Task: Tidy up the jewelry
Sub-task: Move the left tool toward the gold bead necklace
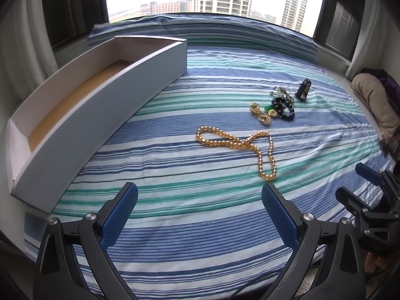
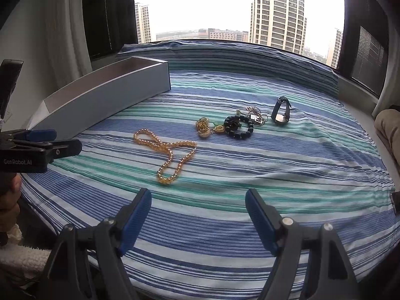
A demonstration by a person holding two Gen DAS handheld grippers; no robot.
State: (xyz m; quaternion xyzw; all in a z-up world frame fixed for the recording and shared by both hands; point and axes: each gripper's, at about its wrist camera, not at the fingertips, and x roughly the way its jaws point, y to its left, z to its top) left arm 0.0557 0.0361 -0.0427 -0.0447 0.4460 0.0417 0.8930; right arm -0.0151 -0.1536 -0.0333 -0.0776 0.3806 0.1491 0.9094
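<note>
Start of task: both hand-held grippers, left (image 1: 200,207) and right (image 2: 198,211), hovered empty, jaws apart. Gold bead necklace (image 1: 237,145) lay on striped bed (image 1: 175,225), long box (image 1: 100,95) empty. Next: probably pinch necklace strand.

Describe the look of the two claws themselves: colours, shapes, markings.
Both match. The left claw and right claw each have two black, angular plastic arms with silver round pivot bolts, ending in flat blue fingertips with a fine ribbed, mesh-like texture. Seen side-on from the right wrist camera, the left claw's black body bears white "GenRobot.AI" lettering.
</note>
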